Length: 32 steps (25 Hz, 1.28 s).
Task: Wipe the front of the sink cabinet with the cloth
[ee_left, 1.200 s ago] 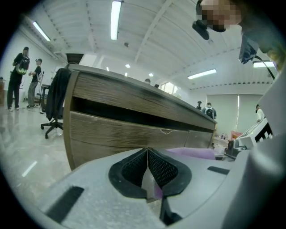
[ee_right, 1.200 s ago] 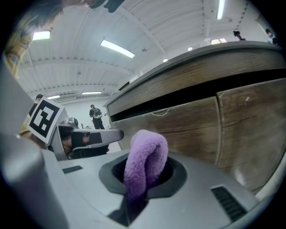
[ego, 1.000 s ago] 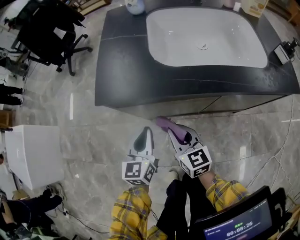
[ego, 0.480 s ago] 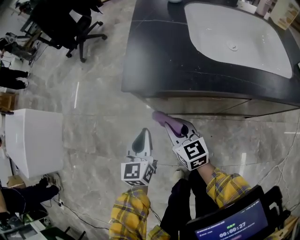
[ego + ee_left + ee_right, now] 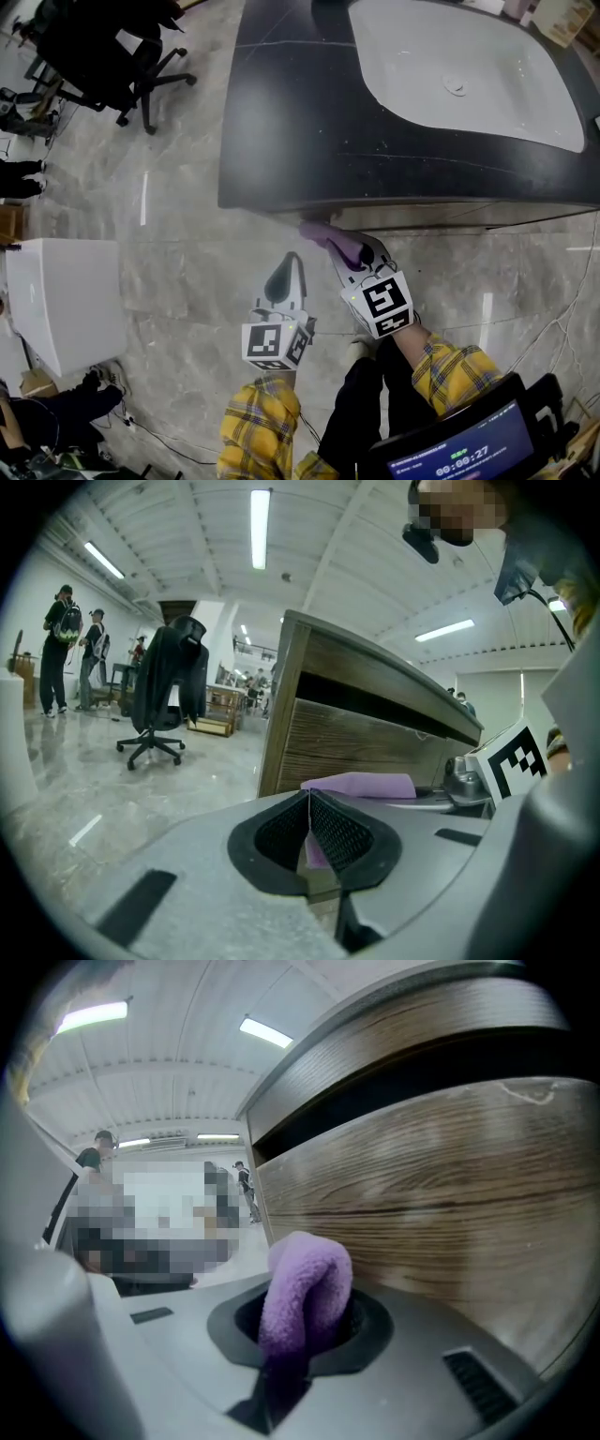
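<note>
Right gripper (image 5: 349,251): clenched on a folded purple fleece cloth (image 5: 305,1293).
Cloth: just ahead of the jaws, close to the wood-grain sink cabinet front (image 5: 450,1213); contact unclear.
Left gripper (image 5: 309,829): pads pressed together, empty.
Surface: dark stone countertop (image 5: 281,112) beyond both grippers.
Room: glossy grey marble floor (image 5: 169,253); black office chair (image 5: 103,42) far left.

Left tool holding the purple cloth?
No: the left tool is shut and empty; the purple fluffy cloth sits in the right tool.

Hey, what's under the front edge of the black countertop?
The wood-grain cabinet front, with the purple cloth in the right gripper near its left end. In the head view the countertop hides most of it.
</note>
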Each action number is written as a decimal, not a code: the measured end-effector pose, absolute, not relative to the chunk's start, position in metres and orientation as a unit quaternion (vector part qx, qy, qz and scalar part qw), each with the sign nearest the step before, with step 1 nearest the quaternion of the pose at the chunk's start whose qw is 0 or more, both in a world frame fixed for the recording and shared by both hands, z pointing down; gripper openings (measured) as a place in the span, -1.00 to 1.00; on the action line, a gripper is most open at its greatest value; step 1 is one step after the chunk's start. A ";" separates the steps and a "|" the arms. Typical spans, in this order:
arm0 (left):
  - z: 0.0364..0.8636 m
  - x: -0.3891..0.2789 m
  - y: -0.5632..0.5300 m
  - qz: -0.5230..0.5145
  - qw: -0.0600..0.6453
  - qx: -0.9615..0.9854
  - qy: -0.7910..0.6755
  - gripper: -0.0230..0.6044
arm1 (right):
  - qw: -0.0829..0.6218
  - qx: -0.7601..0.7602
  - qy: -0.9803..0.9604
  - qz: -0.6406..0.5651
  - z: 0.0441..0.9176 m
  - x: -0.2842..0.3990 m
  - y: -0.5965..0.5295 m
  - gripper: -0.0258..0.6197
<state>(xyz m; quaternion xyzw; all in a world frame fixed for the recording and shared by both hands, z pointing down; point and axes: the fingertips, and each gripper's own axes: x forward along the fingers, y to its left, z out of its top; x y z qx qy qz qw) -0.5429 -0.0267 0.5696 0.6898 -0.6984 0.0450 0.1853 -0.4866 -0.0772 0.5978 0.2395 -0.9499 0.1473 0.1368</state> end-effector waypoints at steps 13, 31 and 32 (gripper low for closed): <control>0.567 -0.458 -0.085 0.055 0.191 0.738 -0.645 -0.90 | 0.137 0.288 -0.936 0.149 0.590 -0.397 -0.113 -0.79; 0.570 -0.318 -0.139 0.068 0.199 0.794 -0.571 -0.90 | 0.154 0.396 -0.889 0.168 0.599 -0.228 -0.163 -0.79; 0.570 -0.311 -0.141 0.068 0.199 0.796 -0.567 -0.90 | 0.154 0.402 -0.886 0.170 0.600 -0.221 -0.165 -0.79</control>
